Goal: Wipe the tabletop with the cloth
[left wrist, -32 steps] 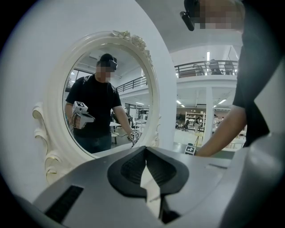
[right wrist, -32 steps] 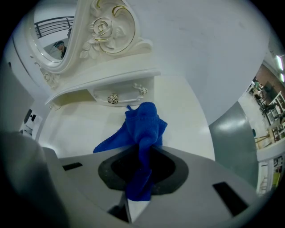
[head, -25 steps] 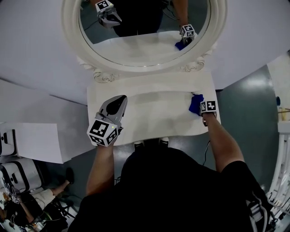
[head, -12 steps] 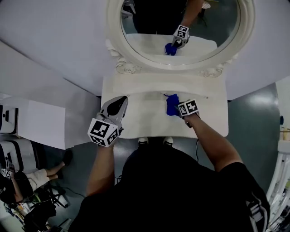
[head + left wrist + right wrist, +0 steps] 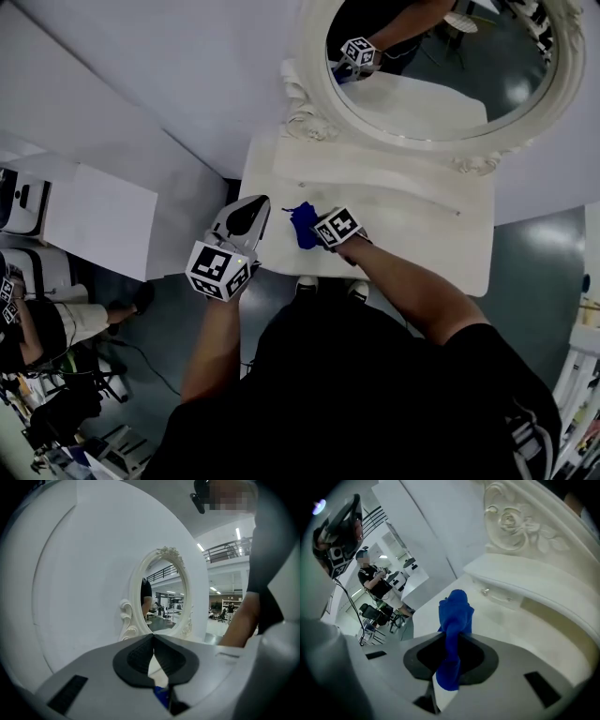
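Right gripper (image 5: 451, 641) pinching blue cloth (image 5: 456, 609), cloth on white tabletop (image 5: 412, 234) just ahead of its jaws, left gripper (image 5: 153, 644) alongside, jaws pressed together, empty

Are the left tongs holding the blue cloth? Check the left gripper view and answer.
No, the left tongs are shut with nothing between them; the blue cloth is clamped in the right tongs.

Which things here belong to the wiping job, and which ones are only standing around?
For the job: blue cloth, tabletop, right claw gripping the cloth.
Not in the job: mirror, white cabinet, left claw (shut, empty).
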The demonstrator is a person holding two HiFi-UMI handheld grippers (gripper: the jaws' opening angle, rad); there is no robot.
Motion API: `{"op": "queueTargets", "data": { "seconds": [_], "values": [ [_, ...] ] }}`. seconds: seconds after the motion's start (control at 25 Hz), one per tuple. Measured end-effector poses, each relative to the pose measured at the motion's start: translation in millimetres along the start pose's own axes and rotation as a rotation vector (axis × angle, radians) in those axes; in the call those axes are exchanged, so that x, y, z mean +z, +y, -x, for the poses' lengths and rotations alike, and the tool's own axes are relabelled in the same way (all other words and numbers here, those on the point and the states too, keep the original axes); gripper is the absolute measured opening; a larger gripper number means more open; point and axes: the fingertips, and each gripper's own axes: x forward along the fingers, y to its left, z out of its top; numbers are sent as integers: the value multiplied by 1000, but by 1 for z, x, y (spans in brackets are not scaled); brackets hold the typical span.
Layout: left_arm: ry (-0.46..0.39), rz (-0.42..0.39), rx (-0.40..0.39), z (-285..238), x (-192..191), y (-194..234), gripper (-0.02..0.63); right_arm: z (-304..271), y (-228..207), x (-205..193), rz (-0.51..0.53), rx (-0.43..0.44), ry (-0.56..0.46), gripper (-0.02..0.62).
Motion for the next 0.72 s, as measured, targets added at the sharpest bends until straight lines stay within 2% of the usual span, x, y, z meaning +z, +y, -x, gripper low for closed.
{"op": "queueTargets", "data": {
  "seconds": [0.28, 0.56, 0.72],
  "values": [
    [20, 10, 41, 31, -11, 29, 9, -60, 64, 23, 37, 75, 21, 60],
    [40, 12, 58, 54, -22, 55, 9, -100, 82, 15, -15, 86, 67, 60],
    [44, 12, 45, 58, -26, 60, 9, -111, 79, -1, -47, 61, 99, 60]
  ]
}}
